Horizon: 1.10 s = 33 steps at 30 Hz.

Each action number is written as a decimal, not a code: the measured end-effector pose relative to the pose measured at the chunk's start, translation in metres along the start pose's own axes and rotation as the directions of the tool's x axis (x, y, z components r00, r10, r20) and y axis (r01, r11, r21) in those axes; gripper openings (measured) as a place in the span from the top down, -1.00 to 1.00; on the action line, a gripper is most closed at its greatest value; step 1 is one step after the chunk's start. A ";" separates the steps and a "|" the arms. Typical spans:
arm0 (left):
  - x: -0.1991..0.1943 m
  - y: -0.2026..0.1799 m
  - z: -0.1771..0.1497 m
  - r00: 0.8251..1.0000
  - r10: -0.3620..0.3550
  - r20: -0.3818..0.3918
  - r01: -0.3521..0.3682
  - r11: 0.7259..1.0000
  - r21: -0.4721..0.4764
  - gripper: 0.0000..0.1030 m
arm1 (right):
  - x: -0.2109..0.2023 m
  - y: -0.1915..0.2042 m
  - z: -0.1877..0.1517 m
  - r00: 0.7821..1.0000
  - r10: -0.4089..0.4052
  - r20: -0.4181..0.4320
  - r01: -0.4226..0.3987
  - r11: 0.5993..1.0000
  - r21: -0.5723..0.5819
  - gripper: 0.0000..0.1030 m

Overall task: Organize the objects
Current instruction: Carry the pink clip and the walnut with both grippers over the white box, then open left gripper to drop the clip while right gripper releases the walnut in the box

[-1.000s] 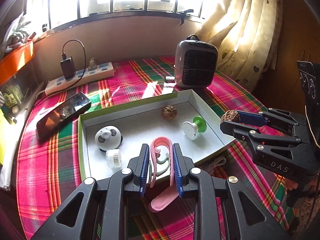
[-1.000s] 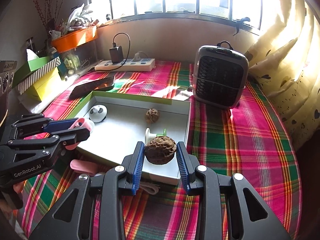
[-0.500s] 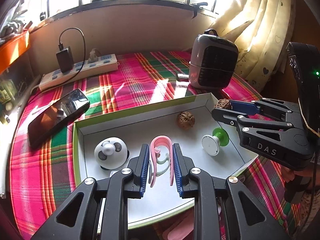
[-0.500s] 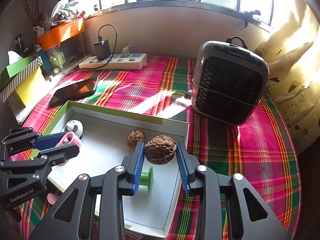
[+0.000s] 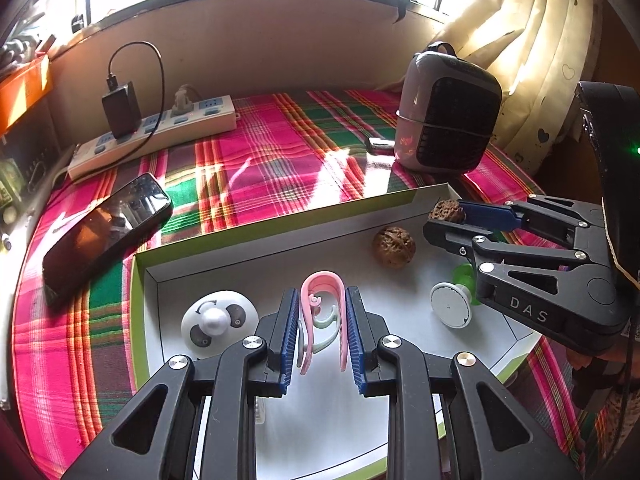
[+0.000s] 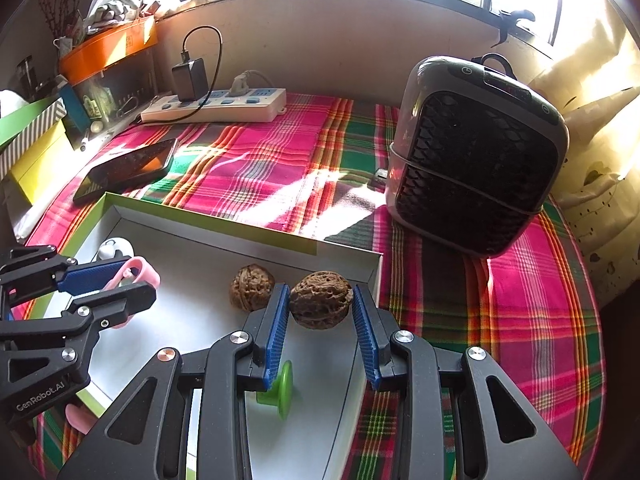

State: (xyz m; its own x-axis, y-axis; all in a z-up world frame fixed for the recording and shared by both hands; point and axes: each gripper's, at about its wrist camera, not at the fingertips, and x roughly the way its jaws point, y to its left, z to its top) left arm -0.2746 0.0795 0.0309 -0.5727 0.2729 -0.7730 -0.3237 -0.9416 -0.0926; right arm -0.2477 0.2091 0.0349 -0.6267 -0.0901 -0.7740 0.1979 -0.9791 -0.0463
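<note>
I am holding both grippers over the white tray (image 5: 248, 248) with the green rim, which is sitting on the plaid-covered bench (image 5: 256, 160). My left gripper (image 5: 322, 320) is clamping a pink curved clip (image 5: 322, 284) between its blue pads, with a pale green hook-shaped part nested inside the pink one, and it is hanging above the middle of the tray. My right gripper (image 6: 320, 312) is squeezing a wrinkled walnut (image 6: 321, 300) by its sides, and it is hovering over the tray's far right corner, just beside a second walnut (image 6: 251, 287) that is already lying on the tray floor. Also sitting in the tray are a white panda-faced round gadget (image 5: 218, 324) at the left and a green and white suction-cup knob (image 5: 454, 300) at the right. So I am judging the sorting as well advanced: three items are lying in the tray and two more are poised over it, not yet let go. Something pink (image 6: 78, 416) is showing on the cloth below the tray's near edge in the right wrist view, so at least one piece may be waiting outside. The smartphone (image 5: 104, 232), power strip (image 5: 156, 132) and small heater (image 5: 448, 116) are standing apart on the cloth, and I cannot tell whether they belong to the job.
</note>
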 end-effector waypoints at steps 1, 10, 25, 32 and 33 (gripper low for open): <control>0.001 0.000 0.000 1.000 0.001 -0.002 -0.001 1.000 -0.001 0.59 | 0.001 0.001 0.000 1.000 -0.005 0.001 0.005 1.000 -0.008 0.34; 0.011 0.004 0.000 1.000 0.015 -0.026 -0.015 1.000 -0.010 0.59 | 0.008 0.008 0.003 1.000 -0.015 -0.008 0.015 0.998 -0.054 0.34; 0.016 0.005 -0.001 0.999 0.015 -0.041 -0.015 1.000 -0.009 0.59 | 0.016 0.012 0.001 1.000 -0.016 -0.025 0.014 0.998 -0.063 0.34; 0.017 0.005 -0.001 0.999 0.014 -0.043 -0.014 1.000 -0.014 0.58 | 0.016 0.012 0.001 1.000 -0.021 -0.024 0.019 0.998 -0.067 0.34; 0.017 0.005 -0.001 0.999 0.015 -0.044 -0.015 1.000 -0.013 0.58 | 0.016 0.012 0.001 0.999 -0.022 -0.024 0.020 0.997 -0.068 0.34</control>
State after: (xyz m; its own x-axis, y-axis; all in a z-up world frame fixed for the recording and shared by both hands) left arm -0.2851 0.0795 0.0172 -0.5440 0.2503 -0.8009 -0.3056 -0.9480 -0.0887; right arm -0.2558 0.1956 0.0225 -0.6125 -0.0643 -0.7878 0.2362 -0.9660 -0.1048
